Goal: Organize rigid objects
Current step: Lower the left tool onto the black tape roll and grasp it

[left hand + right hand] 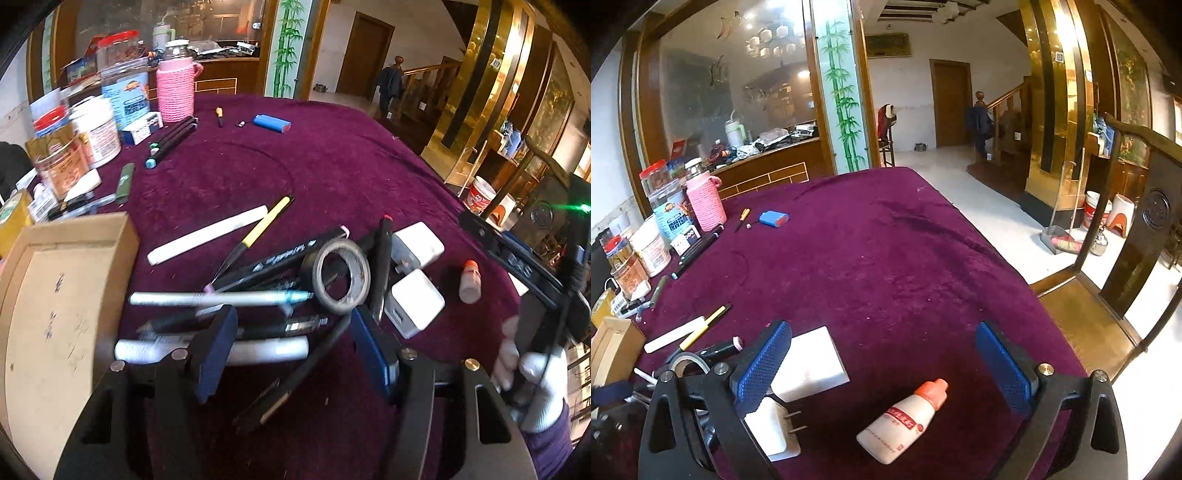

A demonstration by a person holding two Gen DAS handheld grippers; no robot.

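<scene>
Dozens of pens and markers lie heaped on the near part of the purple velvet tablecloth (332, 158), and the left gripper (295, 343) is poised right over that heap. Its blue-padded jaws stand partly open, astride a fat white marker (258, 349) and a slanting black pen (295, 380); the picture is blurred, so I cannot tell whether the pads touch either one, and nothing looks gripped yet. Just to the left sits an open brown cardboard box (44, 295), near enough to be the likely destination for the sorted pens — which would explain why the gripper works at the side of the heap closest to it. Just beyond the jaws a roll of grey tape (341, 275) leans against the pens, with two white plug chargers (413, 302) to its right.

The right gripper (882, 369) hangs above the table with its jaws wide apart and empty. Below and between them lies a small white squeeze bottle with an orange cap (905, 421), on its side and untouched; the chargers lie under the left jaw. A white-gloved hand (532, 376) holds this tool clear of the heap, probably to leave the left side room to work.

Far left, jars and a pink knit-covered bottle (175, 92) stand grouped along the table's edge.
</scene>
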